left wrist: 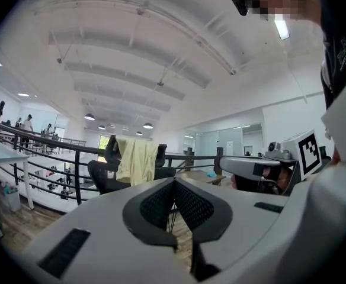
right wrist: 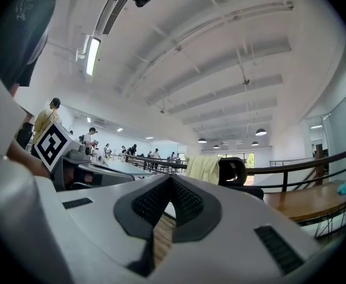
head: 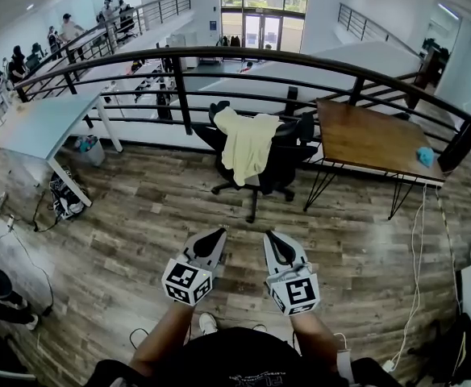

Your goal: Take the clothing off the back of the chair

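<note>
Left gripper (head: 216, 235) and right gripper (head: 275, 237) are closed, empty — best approach the far chair (head: 288, 164), opening both before reaching the clothing (head: 248, 143).

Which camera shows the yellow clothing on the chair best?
The head view: the pale yellow garment shows whole, draped over the back of the black chair. The left gripper view shows it small and far off, from a low angle. The right gripper view catches only its upper part.

Listed: clothing (head: 248, 145) was soft matt cloth; floor (head: 139, 216) grained wood planks; desk (head: 364, 135) smooth wood; railing (head: 181, 95) dark matt metal.
</note>
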